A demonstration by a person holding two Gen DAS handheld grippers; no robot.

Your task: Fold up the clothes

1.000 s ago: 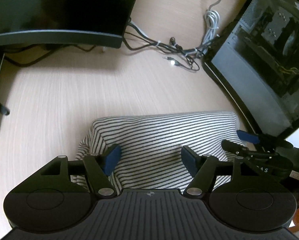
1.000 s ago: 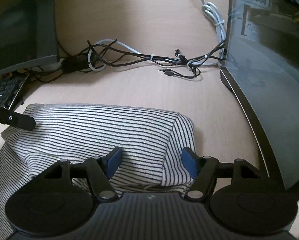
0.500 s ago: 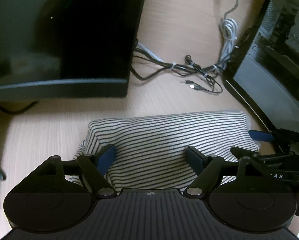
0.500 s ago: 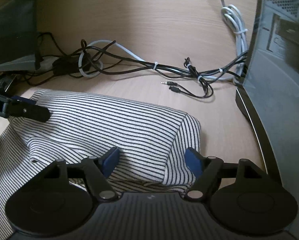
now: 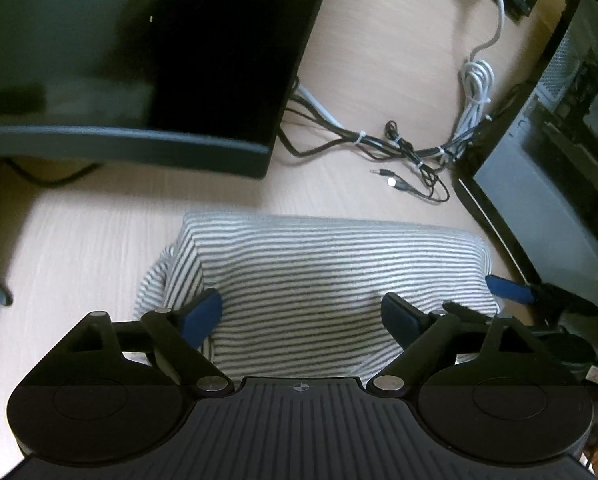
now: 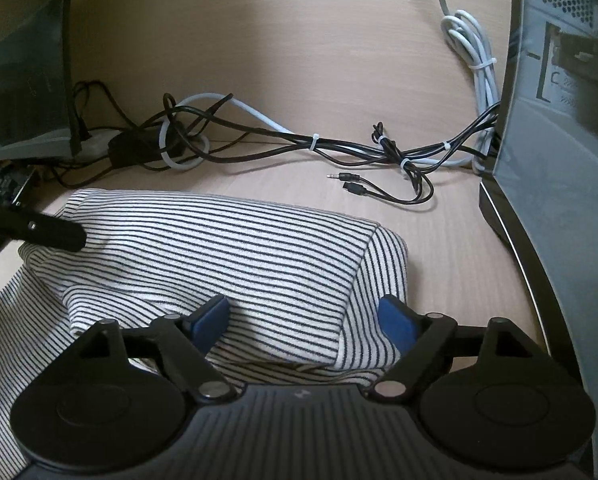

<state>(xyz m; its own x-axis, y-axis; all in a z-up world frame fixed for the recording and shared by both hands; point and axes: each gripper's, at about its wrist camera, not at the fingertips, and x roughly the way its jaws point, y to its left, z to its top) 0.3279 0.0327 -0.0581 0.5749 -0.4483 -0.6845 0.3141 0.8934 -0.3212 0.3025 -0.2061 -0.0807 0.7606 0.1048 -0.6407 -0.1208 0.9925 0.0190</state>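
Far left, a dark monitor (image 5: pixel 139 60) stands at the back of the wooden bench (image 5: pixel 83 240). Left gripper (image 5: pixel 301 318) hovers low over the left half of the striped garment (image 5: pixel 331 272), jaws wide, nothing between them; the blue pads sit just above or on the cloth, contact not certain.

Centre: the garment lies on the bench as a compact, plump rectangle, the upper layer doubled over a lower one, a loose flap trailing out at its left end and more striped cloth spreading toward the near left in the right wrist view. A tangle of cables (image 6: pixel 319 148) lies on the bench behind it.

Right gripper (image 6: pixel 305 322) is over the garment's right end, jaws wide too, holding nothing. A computer case (image 6: pixel 559 120) stands close to the fold's right edge.

Judgement: a fold is laid and both tools are off the cloth. This fits either a pause between folds or the last fold done. Any further fold calls for a pinch on the near edge, clear of the case.
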